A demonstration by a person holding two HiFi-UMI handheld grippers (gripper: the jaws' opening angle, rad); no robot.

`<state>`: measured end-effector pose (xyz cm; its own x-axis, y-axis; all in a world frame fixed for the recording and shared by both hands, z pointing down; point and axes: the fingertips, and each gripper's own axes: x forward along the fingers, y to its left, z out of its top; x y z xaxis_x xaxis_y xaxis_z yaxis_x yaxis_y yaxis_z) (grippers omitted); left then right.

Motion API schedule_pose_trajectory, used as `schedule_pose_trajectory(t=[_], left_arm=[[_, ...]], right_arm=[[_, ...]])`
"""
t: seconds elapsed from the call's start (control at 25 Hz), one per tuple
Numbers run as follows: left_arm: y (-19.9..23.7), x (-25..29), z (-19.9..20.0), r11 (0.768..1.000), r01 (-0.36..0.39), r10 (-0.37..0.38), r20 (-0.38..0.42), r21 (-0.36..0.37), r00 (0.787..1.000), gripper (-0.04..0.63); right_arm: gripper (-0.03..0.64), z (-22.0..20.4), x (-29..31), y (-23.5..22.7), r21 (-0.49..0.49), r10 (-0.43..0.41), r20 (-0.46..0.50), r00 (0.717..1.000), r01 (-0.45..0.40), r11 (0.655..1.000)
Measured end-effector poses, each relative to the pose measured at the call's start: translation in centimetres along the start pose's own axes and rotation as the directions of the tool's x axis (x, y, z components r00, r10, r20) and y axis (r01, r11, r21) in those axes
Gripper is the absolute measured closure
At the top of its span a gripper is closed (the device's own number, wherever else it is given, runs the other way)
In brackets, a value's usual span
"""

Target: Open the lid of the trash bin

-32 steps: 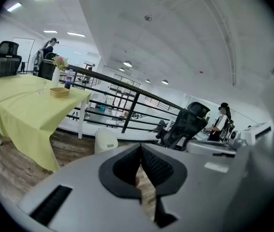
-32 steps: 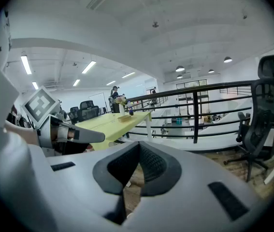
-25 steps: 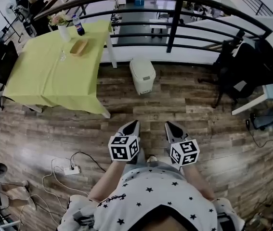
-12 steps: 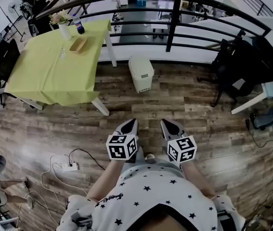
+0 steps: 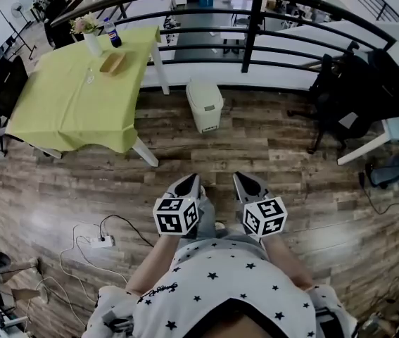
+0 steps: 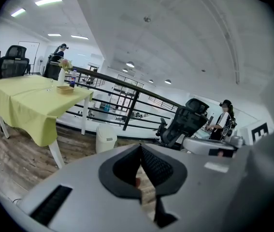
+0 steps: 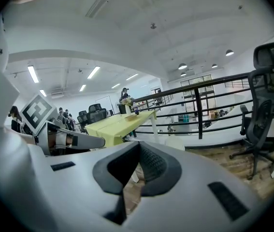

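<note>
Approach phase, no contact yet. The white plastic trash bin (image 5: 205, 104) has its lid down. It stands on the wood-plank floor (image 5: 276, 153) by the black metal railing (image 5: 255, 27), just right of the yellow-green-clothed desk (image 5: 72, 104) and well apart from both tools.

The left hand-held gripper (image 5: 193, 179) and right hand-held gripper (image 5: 239, 177) are side by side close to the person's body, tips pointing toward the bin. On both, the jaws are pressed together at the tips with nothing between them.

Next move, my read: close the gap and drop to bin height, then get one tip on the lid's front edge or latch. I can't resolve the lid mechanism from here, so choose lift or press once near.

Counts:
- 1 bin
- 2 hand-held grippers
- 1 desk, carrying 1 white vase of flowers (image 5: 89, 36), 1 dark bottle (image 5: 113, 36) and 1 shallow wooden tray (image 5: 112, 63)
- 1 white power strip (image 5: 103, 245) on the floor
</note>
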<state>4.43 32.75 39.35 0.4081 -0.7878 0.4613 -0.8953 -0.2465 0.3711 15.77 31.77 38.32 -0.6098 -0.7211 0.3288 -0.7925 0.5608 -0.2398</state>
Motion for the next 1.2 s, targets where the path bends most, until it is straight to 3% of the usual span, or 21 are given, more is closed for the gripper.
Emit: schedule_pose_trajectory(t=[0.36, 1.2], left_arm=[[1.1, 2.9, 1.4, 1.0, 0.013, -0.013, 0.0, -0.005, 1.0, 0.583], [8.4, 14.4, 12.4, 0.999, 0.037, -0.037, -0.001, 0.0, 0.999, 0.583]], right_arm=[[0.624, 1.0, 2.6, -2.0, -0.013, -0.019, -0.01, 1.0, 0.018, 1.0], [0.623, 9.0, 16.6, -7.5, -0.024, -0.022, -0.02, 1.0, 0.022, 0.999]])
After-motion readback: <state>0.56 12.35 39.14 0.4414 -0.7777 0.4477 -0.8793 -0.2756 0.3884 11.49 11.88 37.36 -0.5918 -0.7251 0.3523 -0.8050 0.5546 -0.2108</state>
